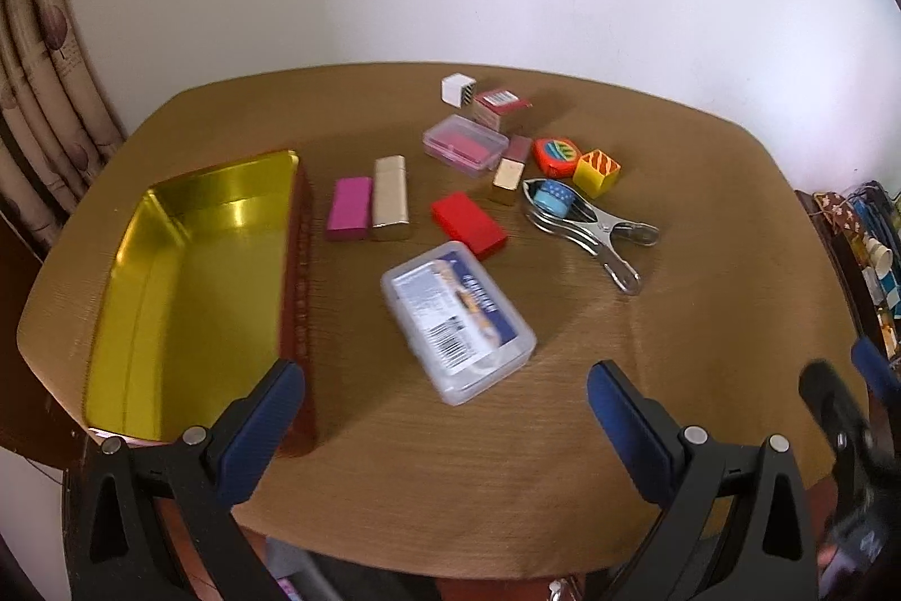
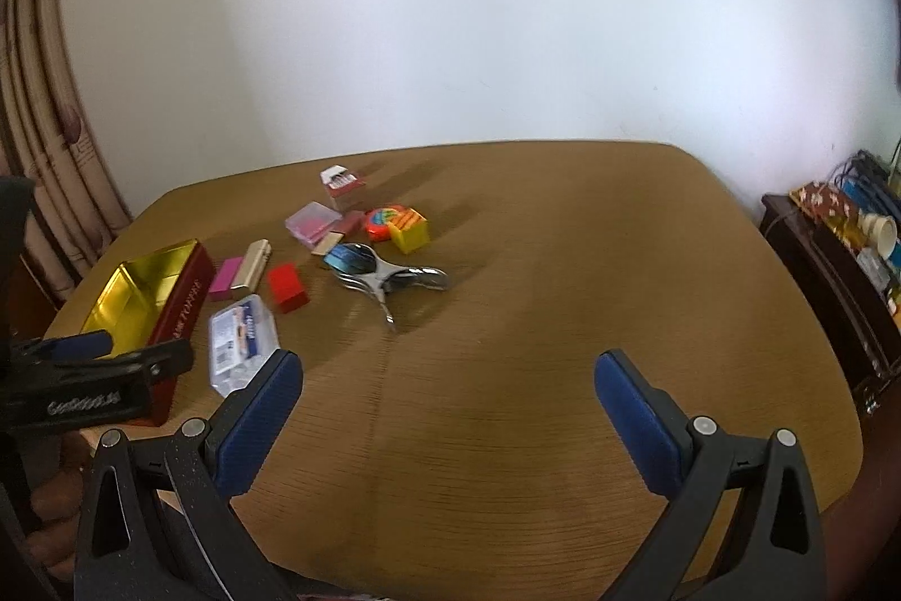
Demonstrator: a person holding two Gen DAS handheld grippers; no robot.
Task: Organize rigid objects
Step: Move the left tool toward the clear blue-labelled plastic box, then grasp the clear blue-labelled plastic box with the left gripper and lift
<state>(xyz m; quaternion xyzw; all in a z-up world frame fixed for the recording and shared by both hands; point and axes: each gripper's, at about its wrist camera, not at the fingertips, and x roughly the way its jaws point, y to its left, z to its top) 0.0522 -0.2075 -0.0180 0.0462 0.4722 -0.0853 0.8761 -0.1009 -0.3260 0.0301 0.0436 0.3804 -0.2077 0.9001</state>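
Clear plastic case (image 1: 457,323) lies just ahead between the wide-open left gripper's (image 1: 445,395) fingers; right gripper (image 2: 447,387) open too

the left gripper (image 1: 445,390) hangs with jaws spread wide, gripping nothing. the right gripper (image 2: 447,378) is likewise agape, empty.

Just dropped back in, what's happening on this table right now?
Nothing is held. The left gripper and right gripper both hover with jaws open above the near side of the table. The gold-lined tin sits empty at left. The clear plastic case, red block, metal clamp and the other small items lie loose beside it.
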